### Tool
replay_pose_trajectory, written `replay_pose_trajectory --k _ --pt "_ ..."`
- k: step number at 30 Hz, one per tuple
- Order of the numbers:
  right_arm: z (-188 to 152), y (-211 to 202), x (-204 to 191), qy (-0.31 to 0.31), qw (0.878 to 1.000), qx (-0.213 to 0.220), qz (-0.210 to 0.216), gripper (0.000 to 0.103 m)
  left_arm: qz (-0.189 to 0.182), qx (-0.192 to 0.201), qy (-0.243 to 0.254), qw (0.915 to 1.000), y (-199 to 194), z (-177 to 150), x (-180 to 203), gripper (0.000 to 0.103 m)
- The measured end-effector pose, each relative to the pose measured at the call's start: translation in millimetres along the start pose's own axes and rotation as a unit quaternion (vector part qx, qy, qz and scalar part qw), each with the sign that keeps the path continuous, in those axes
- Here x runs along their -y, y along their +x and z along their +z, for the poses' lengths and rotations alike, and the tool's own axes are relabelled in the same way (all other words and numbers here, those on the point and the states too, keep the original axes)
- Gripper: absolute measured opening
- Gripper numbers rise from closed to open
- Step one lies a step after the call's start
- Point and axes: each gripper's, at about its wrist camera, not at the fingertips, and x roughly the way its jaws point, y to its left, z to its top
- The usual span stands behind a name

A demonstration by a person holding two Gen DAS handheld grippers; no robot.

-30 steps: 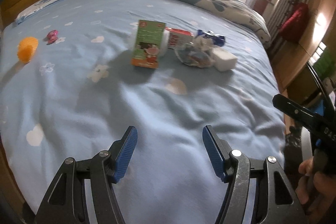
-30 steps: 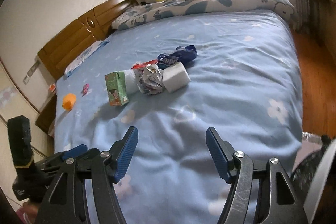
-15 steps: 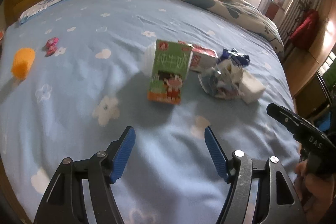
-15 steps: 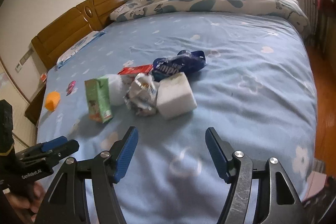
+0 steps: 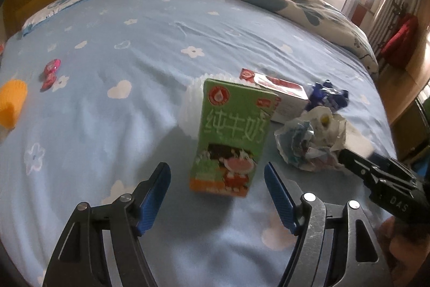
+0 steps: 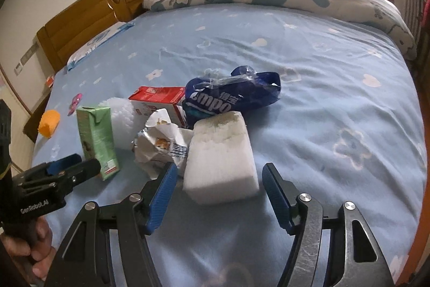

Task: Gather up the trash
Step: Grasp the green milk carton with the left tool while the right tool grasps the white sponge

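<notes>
Left gripper jaws apart, just opening, nothing gripped; green milk carton upright just ahead; crumpled wrapper beside carton, red box behind; right gripper jaws apart, just closing, unclamped; white foam block beyond crumpled wrapper from carton.

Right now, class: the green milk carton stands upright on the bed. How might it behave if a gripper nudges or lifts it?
The green milk carton is tall on a soft, wrinkled sheet, so it probably tips easily. Its flat card sides look stiff, likely dentable if empty.
</notes>
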Motion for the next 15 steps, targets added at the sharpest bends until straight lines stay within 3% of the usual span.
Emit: replay_pose_trajectory --k 1,2,15 --pt "-0.5 1.8 0.6 0.002 1.000 -0.003 -0.001 0.052 0.002 0.000 0.002 1.0000 3.1 0.5 0.4 0.067" --pt "-0.7 4.1 2.3 0.005 1.000 -0.007 -0.003 0.051 -0.001 0.002 0.006 1.0000 5.3 0.3 0.9 0.046" --pt "-29.9 -44.6 15.4 0.071 0.997 0.020 0.017 0.047 -0.039 0.016 0.038 0.9984 -38.3 -39.6 23.5 0.046"
